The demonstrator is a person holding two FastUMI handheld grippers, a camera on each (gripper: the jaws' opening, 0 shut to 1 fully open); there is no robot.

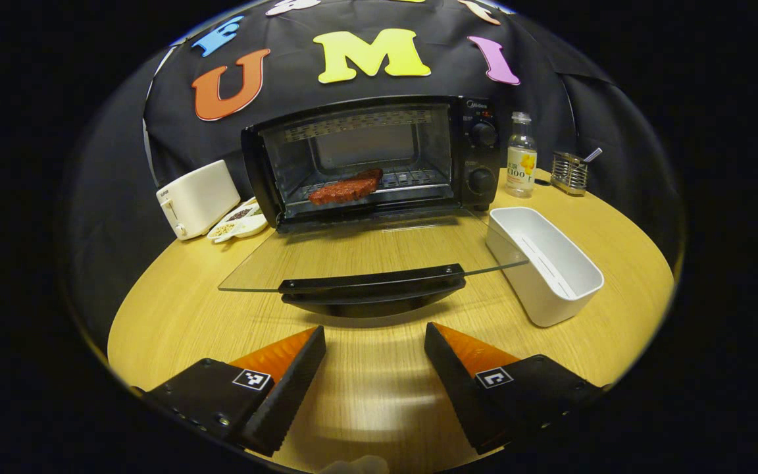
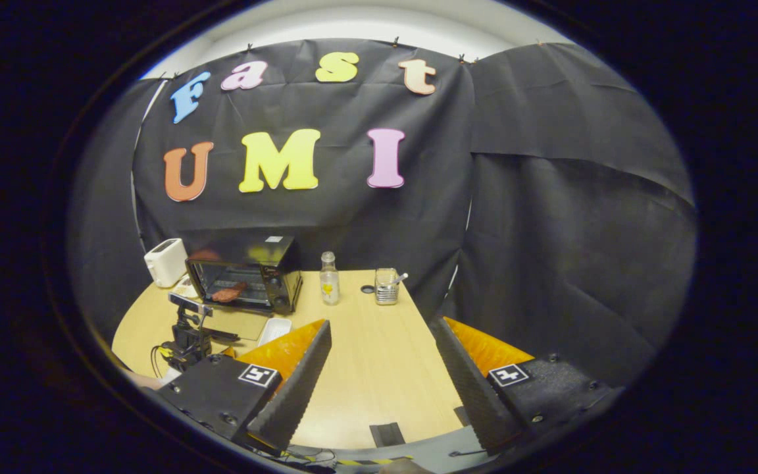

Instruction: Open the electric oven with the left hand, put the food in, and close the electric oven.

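Observation:
The black electric oven (image 1: pixel 379 155) stands at the back of the wooden table with its glass door (image 1: pixel 366 253) folded down flat. A reddish-brown piece of food (image 1: pixel 346 187) lies on the rack inside. My left gripper (image 1: pixel 374 339) is open, just in front of the door's black handle (image 1: pixel 372 284), with nothing between its fingers. In the right gripper view the oven (image 2: pixel 247 273) is far off at the left with the food (image 2: pixel 227 293) inside, and the left gripper (image 2: pixel 188 329) sits before the door. My right gripper (image 2: pixel 379 336) is open and holds nothing, high above the table's near side.
A white rectangular tray (image 1: pixel 547 263) sits right of the door. A white toaster (image 1: pixel 196 197) and a small dish of seeds (image 1: pixel 239 220) are left of the oven. A clear bottle (image 1: pixel 522 155) and a metal holder (image 1: pixel 570 172) stand at the back right.

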